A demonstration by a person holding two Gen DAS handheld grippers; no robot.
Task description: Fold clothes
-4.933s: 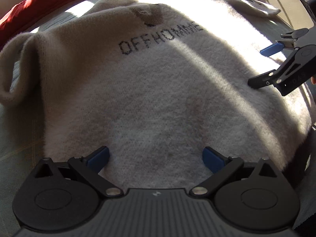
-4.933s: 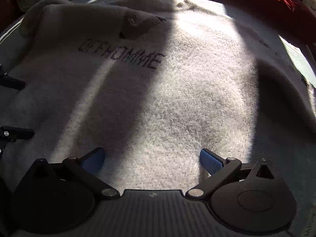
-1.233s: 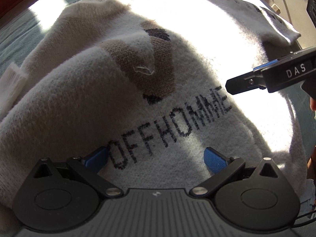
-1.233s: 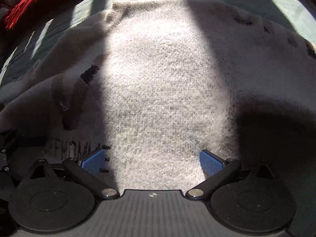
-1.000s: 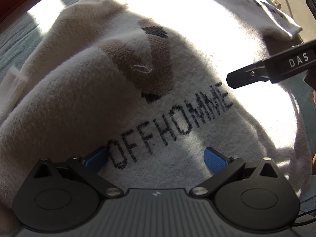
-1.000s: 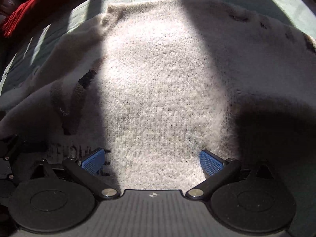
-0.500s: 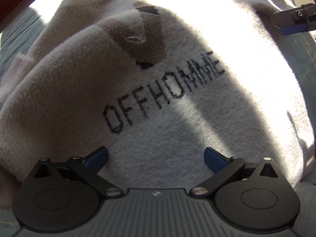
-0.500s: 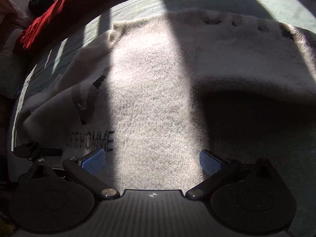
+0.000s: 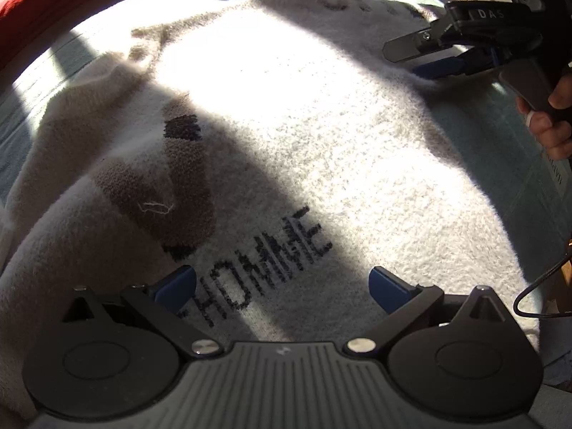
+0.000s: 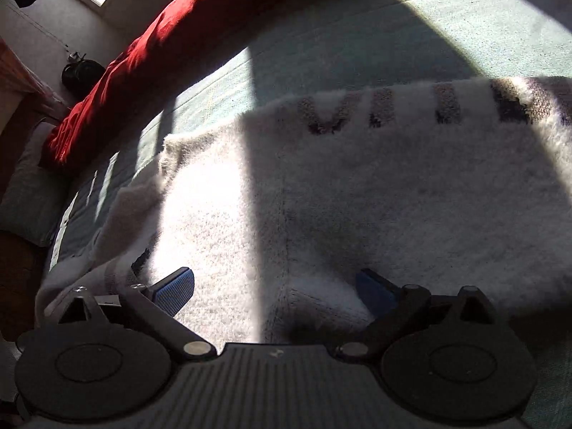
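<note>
cream knit sweater is laid flat on the green bed cover, no fold seen yet. left gripper is held released over the lettering; right gripper released at the sweater's edge. all folds judged left.

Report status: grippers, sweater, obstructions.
Left gripper open, over the lettering. Right gripper open at the sweater's far edge. Sweater spread flat on the bed, unfolded. Red blanket well clear.
</note>
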